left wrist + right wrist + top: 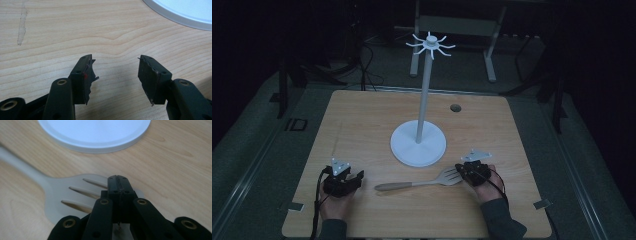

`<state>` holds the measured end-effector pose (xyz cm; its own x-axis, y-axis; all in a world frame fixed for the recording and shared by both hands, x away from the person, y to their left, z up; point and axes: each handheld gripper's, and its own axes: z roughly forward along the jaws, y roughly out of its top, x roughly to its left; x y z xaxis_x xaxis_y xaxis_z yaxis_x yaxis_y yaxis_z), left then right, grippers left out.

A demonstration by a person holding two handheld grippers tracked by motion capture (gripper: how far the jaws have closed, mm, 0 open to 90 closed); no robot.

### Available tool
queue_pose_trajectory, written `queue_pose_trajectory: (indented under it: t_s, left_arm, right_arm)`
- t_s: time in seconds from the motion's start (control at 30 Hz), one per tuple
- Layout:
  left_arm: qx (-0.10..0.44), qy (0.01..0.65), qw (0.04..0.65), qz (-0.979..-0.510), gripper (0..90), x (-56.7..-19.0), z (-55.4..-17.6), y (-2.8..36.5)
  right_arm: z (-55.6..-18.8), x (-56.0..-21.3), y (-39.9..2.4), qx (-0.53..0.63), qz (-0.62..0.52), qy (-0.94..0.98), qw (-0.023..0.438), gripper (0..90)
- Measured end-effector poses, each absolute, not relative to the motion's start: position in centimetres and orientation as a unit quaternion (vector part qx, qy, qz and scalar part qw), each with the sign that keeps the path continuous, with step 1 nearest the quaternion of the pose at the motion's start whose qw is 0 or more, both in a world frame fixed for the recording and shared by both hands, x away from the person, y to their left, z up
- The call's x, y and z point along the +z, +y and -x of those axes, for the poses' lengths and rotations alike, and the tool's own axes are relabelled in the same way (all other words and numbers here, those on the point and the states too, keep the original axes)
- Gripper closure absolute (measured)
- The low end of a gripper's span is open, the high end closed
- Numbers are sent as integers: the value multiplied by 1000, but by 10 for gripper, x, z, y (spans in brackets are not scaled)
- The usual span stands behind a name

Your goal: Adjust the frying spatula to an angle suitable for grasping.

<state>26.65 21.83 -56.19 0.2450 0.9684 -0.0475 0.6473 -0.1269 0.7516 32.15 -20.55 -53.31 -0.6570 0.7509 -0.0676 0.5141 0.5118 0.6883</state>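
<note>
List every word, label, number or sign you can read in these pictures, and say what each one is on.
"ID": dark letters on the grey floor mat just off the table's far left corner, in the high view; the reading is faint and uncertain.
No text can be read on the slotted spatula, the white hook stand, the left gripper or the right gripper.

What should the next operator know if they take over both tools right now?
Left tool: open, nothing between its jaws, over bare table.
Right tool: jaws pressed together over the slotted spatula head; a real grip cannot be told.
Spatula lies flat in front of the hook stand, handle toward the left tool.
Done: nothing hung yet.
Left: probably lift the spatula and hang it on the stand's top hooks.
</note>
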Motion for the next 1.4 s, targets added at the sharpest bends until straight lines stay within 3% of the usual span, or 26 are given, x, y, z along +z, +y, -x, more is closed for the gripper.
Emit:
queue_pose_trajectory:
  t_s: [0.87, 1.4]
  left_arm:
    - [232, 575, 333, -710, 456, -563, -267, 220]
    - [227, 581, 334, -706, 456, -564, -268, 221]
  right_arm:
    - [-241, -543, -200, 320, -309, 889, 112, 885]
    - [-253, -528, -179, 320, -303, 889, 124, 807]
